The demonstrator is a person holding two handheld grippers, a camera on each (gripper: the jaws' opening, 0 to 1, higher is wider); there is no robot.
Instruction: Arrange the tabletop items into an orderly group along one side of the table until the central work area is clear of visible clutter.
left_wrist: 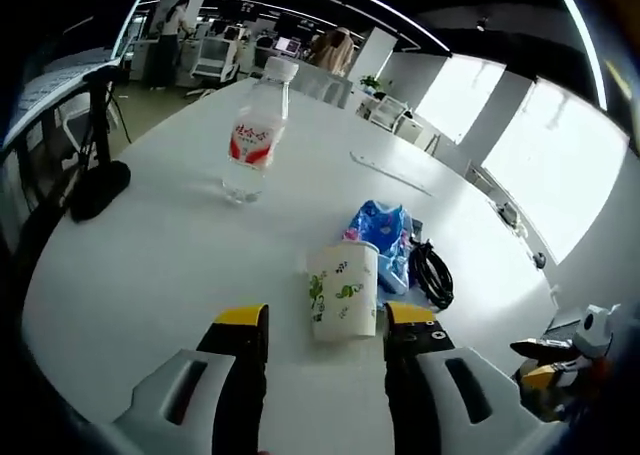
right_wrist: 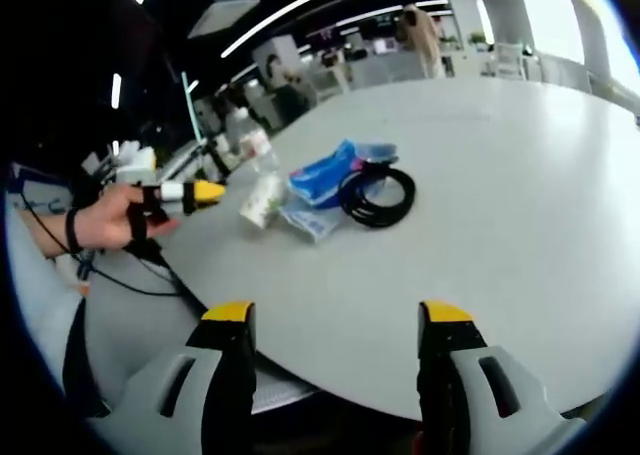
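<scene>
1. The left gripper (left_wrist: 325,320) has its jaws spread on either side of the cup (left_wrist: 343,290), which stands upright between the yellow tips. I can't tell whether either tip touches it; nothing is pinched yet.
2. The right gripper (right_wrist: 335,315) hangs over the near table (right_wrist: 520,175) edge with jaws spread and nothing between them, well apart from the items.
3. The bottle (left_wrist: 255,135) stands upright by itself, farther out on the table than the cup.
4. Just beside the cup lie the blue bag (left_wrist: 385,230) and the black cable (left_wrist: 432,273), coiled and touching the bag.
5. From the right gripper view, the left gripper (right_wrist: 185,193), held in a hand (right_wrist: 110,220), is close to the cup (right_wrist: 262,200).
6. My judgement: the tidying is at an early stage. Cup, bag and cable sit loosely together, the bottle is apart, and nothing is lined up along a side.
</scene>
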